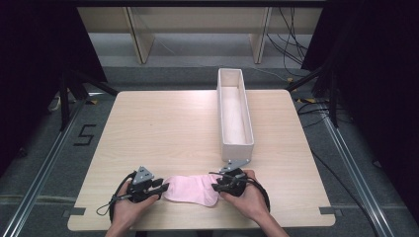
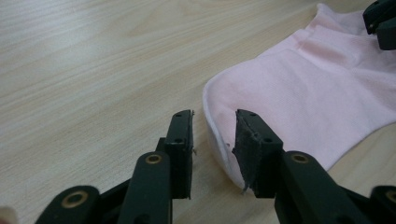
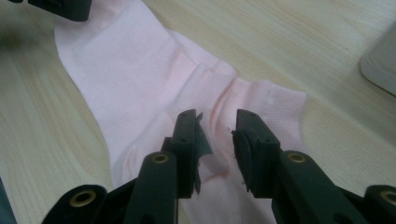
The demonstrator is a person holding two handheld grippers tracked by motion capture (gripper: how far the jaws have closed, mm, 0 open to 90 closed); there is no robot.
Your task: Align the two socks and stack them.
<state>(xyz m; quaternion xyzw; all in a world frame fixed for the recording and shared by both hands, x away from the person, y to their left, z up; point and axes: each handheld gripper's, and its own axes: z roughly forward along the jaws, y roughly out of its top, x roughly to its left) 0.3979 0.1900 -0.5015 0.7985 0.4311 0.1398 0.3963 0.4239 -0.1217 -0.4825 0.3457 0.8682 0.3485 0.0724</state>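
A pale pink sock [image 1: 190, 189] lies flat near the table's front edge, between my two grippers. My left gripper [image 1: 163, 186] is at its rounded toe end. In the left gripper view the jaws [image 2: 214, 126] stand apart with the sock's [image 2: 317, 102] toe edge in the gap, and the pads are not pressing on it. My right gripper [image 1: 216, 186] is at the cuff end. In the right gripper view its jaws [image 3: 217, 123] are apart over a slight ridge of the sock's [image 3: 140, 79] fabric.
A long, narrow white box [image 1: 236, 143] stands open-topped on the wooden table [image 1: 158, 128], running from just beyond my right gripper to the far edge. Dark stands and cables flank the table on the floor.
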